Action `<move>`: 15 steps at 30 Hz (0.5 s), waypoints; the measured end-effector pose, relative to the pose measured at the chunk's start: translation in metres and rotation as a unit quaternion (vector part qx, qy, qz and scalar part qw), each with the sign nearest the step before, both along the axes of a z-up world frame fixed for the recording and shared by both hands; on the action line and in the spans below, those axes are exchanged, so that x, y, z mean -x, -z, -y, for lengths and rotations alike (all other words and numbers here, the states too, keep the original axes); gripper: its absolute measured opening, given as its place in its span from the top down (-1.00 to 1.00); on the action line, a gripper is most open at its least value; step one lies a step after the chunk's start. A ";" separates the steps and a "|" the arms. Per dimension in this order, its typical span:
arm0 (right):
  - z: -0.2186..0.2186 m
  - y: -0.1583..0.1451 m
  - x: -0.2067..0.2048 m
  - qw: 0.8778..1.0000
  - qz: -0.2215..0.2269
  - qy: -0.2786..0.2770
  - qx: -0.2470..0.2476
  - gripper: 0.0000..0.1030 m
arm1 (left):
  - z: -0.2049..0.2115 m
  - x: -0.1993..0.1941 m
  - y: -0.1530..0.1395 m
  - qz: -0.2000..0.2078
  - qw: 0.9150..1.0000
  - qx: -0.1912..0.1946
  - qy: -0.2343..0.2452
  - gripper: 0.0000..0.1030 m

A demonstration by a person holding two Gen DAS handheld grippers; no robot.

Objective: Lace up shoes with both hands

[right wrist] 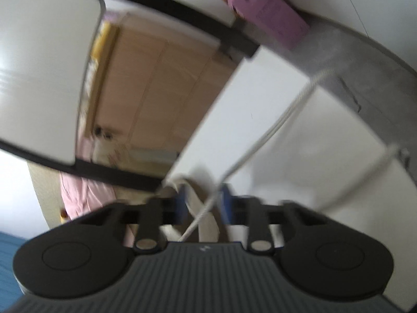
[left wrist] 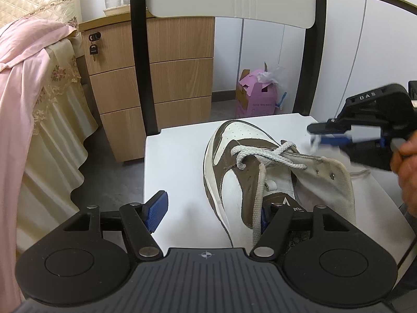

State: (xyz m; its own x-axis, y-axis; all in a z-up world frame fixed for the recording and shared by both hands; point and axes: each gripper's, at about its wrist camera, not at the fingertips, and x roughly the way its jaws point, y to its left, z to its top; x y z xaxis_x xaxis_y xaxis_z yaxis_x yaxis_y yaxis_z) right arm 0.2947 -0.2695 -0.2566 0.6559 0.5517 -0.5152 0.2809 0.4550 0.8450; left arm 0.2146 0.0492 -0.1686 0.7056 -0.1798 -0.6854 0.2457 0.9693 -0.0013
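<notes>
The brown-and-white leather sneaker (left wrist: 250,172) lies on the white chair seat (left wrist: 172,161), beside the wide left tongs (left wrist: 211,212), bare seat between them. The blurred right tongs (left wrist: 319,137) pinch its white lace (left wrist: 263,154) near the seat's edge.

White chair seat (left wrist: 177,172) at frame centre, bearing a brown-and-white sneaker (left wrist: 234,172) lying right of centre, toe pointing away.

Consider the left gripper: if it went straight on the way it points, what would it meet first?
Probably the sneaker. The left gripper stands open with the shoe's side between its fingers and a lace hanging by the right one; depth is uncertain.
</notes>
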 end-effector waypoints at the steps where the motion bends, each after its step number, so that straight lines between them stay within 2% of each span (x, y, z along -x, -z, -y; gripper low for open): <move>1: 0.003 -0.002 -0.002 1.000 0.020 0.017 -0.008 0.83 | 0.000 0.000 0.000 0.000 1.000 0.000 0.000 -0.36; 5: 0.015 -0.016 -0.009 0.991 0.101 0.080 -0.037 0.93 | -0.001 0.000 0.001 -0.002 1.000 0.000 -0.002 -0.37; 15: 0.028 -0.104 -0.026 0.968 0.235 0.080 -0.024 0.93 | -0.002 0.000 0.001 -0.005 1.000 0.000 -0.002 -0.37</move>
